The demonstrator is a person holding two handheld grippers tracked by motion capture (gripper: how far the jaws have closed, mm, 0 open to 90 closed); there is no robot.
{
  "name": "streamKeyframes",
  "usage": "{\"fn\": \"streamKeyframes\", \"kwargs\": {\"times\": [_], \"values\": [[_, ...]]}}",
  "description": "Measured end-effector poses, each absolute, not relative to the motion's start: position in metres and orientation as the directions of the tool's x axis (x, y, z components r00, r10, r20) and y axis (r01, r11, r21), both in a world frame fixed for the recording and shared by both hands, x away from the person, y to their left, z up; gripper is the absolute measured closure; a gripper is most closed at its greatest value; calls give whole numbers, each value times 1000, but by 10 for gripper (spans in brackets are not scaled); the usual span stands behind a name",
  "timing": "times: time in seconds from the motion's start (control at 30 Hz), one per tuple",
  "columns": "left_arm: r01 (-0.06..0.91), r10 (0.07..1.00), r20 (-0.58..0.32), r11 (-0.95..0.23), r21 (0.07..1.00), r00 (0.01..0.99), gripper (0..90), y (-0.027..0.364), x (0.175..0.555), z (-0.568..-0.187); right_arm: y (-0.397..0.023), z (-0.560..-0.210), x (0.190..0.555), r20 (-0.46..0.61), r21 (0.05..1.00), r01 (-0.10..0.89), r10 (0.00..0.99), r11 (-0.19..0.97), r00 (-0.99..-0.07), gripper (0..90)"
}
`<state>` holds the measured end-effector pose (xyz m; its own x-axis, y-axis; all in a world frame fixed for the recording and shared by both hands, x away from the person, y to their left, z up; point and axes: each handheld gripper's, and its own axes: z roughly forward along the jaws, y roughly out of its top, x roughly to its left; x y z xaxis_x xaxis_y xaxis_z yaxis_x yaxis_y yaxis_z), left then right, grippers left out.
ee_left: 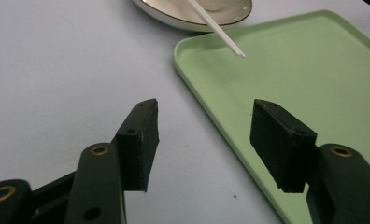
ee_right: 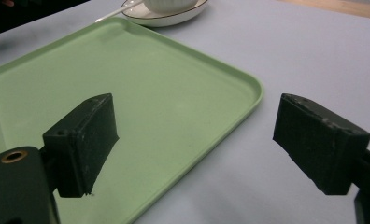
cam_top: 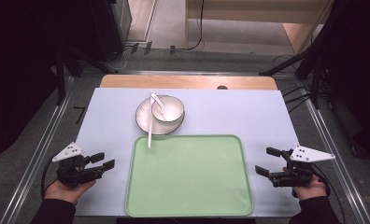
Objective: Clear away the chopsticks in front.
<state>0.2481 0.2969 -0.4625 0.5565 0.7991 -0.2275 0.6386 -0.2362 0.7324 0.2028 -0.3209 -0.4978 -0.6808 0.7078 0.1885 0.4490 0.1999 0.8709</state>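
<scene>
**Both claws apart beside the tray**

Your left claw (cam_top: 104,161) sits lower left, jaws apart, empty. Your right claw (cam_top: 267,161) sits lower right, likewise apart. Between them lies the green tray (cam_top: 189,176); the bowl (cam_top: 167,108) and plate (cam_top: 143,117) stand at upper centre of the tabletop (cam_top: 244,112).

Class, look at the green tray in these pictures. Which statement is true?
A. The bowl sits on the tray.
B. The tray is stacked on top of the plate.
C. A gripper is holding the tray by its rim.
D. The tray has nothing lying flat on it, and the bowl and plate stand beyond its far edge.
D: the tray is bare, while the bowl sits on the plate on the table past its far edge.
</scene>
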Motion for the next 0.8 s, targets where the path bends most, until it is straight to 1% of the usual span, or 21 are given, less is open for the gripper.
{"fn": "streamKeyframes", "kwargs": {"times": [0.03,0.1,0.17,0.2,0.23,0.3,0.5,0.6,0.63,0.73,0.8], "values": [[639,799,-228,-236,732,556,432,297,248,-462,-321,-498,203,188,871,449,708,200,-681,141],[685,825,-230,-236,689,516,389,292,257,-457,-321,-498,203,186,869,451,711,203,-678,141],[695,825,-244,-227,683,509,385,290,260,-456,-320,-498,203,186,869,451,710,203,-679,141],[702,826,-246,-231,674,508,396,287,265,-454,-320,-498,203,185,869,450,708,206,-682,141],[702,826,-246,-231,674,508,419,287,265,-454,-320,-498,203,185,869,450,708,206,-682,141],[695,830,-219,-251,674,513,420,280,272,-447,-319,-498,203,187,868,452,706,207,-683,141],[699,838,-221,-238,675,499,414,273,287,-438,-320,-498,203,187,869,452,710,203,-679,141],[714,838,-231,-239,658,494,391,270,296,-436,-320,-499,203,190,867,456,712,202,-676,141],[722,842,-224,-249,646,491,387,267,301,-436,-320,-499,203,190,866,457,712,203,-676,141],[710,840,-210,-259,655,501,368,263,306,-436,-320,-499,203,189,865,458,712,205,-676,141],[712,837,-201,-278,645,509,364,255,315,-436,-320,-499,204,189,865,458,712,206,-676,141]]}}
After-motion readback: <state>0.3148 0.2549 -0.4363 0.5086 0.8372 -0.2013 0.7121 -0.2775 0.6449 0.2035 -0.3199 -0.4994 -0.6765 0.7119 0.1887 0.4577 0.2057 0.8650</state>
